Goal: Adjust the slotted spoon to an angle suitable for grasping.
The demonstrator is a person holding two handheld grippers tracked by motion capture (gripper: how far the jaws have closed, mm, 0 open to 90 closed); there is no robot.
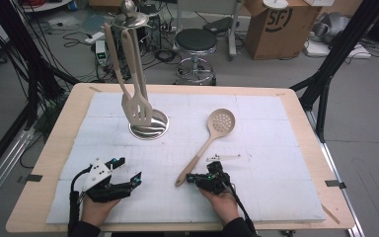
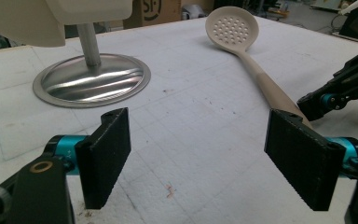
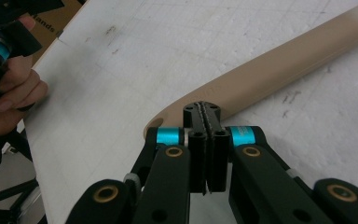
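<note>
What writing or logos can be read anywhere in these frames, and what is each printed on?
"SF": logo on the side of the cardboard box on the floor beyond the table, seen in the high view.
"SF": logo, partly cut off, on the box in the left gripper view.
"...ands": a word's end on brown cardboard in the right gripper view; the rest is hidden.

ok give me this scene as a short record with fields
surface: white foam board on a wooden table
skimmer: slotted spoon lying flat, bowl away from the person, handle end toward the right gripper
rack: steel stand with two utensils hanging
left gripper: jaws wide open, nothing between them, resting near the board's front left
right gripper: jaws shut, empty, tips at the spoon's handle end; whether they touch it I cannot tell
small part: thin white stick beside the handle
</note>
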